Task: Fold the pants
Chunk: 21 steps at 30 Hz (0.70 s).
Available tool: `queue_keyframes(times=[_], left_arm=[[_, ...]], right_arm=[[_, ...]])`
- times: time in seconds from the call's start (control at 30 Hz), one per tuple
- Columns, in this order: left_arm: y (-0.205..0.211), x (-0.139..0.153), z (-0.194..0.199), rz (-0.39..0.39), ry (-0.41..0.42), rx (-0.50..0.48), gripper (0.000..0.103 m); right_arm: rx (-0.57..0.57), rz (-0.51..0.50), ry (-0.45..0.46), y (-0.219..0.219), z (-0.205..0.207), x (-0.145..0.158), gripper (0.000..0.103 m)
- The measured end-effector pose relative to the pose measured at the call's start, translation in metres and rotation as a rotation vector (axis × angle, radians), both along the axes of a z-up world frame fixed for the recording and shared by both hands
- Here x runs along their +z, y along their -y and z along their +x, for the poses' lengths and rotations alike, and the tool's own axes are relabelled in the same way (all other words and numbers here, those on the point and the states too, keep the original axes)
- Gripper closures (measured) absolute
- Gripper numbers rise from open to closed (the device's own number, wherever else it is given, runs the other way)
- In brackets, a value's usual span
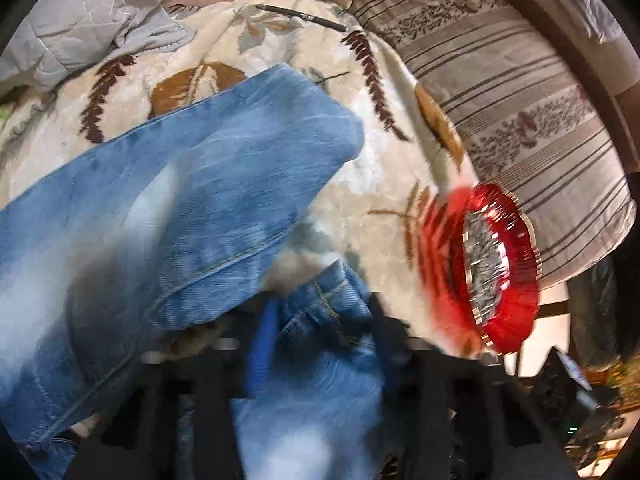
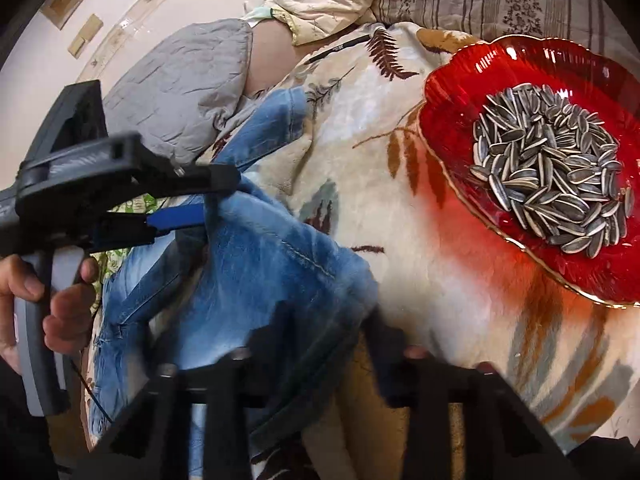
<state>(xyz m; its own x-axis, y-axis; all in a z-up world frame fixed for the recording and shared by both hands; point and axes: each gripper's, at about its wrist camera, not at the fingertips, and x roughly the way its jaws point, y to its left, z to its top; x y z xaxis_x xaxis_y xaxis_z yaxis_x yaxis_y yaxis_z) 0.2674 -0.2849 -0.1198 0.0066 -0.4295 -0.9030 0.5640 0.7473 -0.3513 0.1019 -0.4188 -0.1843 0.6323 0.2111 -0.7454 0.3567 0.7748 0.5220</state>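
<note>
The blue jeans lie on a cream leaf-patterned blanket, one leg stretching up and away, and they also show in the right wrist view. My left gripper is shut on a bunched denim edge between its blue pad and black finger; it also shows in the right wrist view, clamped on the jeans. My right gripper has denim draped over its left finger; its right finger stands apart on the blanket, and whether it grips is hidden.
A red glass dish of sunflower seeds sits on the blanket to the right, and it shows in the left wrist view. A grey quilt, a striped sheet and a black pen lie beyond.
</note>
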Motion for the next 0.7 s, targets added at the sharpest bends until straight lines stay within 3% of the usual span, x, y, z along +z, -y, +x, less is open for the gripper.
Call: queue_keyframes(times=[0.07,0.13,0.3,0.4,0.5,0.63,0.7], left_arm=[[-0.003,0.003,-0.005,0.005,0.024,-0.024,0.078],[-0.005,0.012,-0.012,-0.004,0.045,-0.044,0.083],[0.004,0.066,-0.034,-0.099,0.133,-0.130,0.083],[0.035,0.085,-0.044,-0.137,0.163,-0.186,0.084],[0.069,0.078,-0.047,-0.118,0.151,-0.219,0.086],[0.083,0.071,-0.048,-0.102,0.146,-0.223,0.087],[0.079,0.069,-0.048,-0.099,0.147,-0.225,0.086]], right_arm=[[0.019,-0.011,0.021,-0.005,-0.002,0.002,0.091],[0.025,-0.071,0.051,-0.013,-0.006,0.013,0.093],[-0.023,-0.154,0.187,-0.021,-0.041,0.055,0.095],[-0.087,-0.182,0.241,-0.011,-0.061,0.077,0.095],[-0.131,-0.210,0.240,-0.003,-0.070,0.088,0.095],[-0.161,-0.198,0.207,0.014,-0.076,0.090,0.095],[-0.158,-0.182,0.173,0.018,-0.077,0.089,0.088]])
